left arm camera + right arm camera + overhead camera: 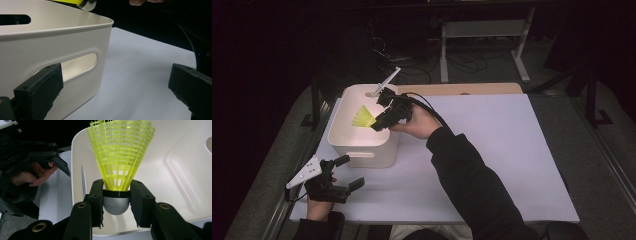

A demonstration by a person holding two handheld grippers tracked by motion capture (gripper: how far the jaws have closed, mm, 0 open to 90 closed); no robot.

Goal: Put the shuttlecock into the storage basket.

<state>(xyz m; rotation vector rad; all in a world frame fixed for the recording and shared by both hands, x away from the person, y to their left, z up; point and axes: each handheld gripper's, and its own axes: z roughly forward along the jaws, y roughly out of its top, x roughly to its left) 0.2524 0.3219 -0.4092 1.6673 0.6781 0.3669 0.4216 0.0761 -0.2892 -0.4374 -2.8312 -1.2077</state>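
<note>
A table (492, 165) with a pale lavender-white top carried the scene; a strip of bare wood (462, 89) showed along its far edge. One thing stood directly on it: a cream plastic bin (362, 147) with slot handles in its walls, set at the far left part of the top. To the right of the bin and on its near side the surface lay bare. In the left gripper view the bin's rounded corner (105, 45) met the tabletop (140, 82).

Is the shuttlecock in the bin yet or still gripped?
Still gripped. The right gripper has its jaws shut on the yellow shuttlecock at its cork base, held over the open white bin.
</note>
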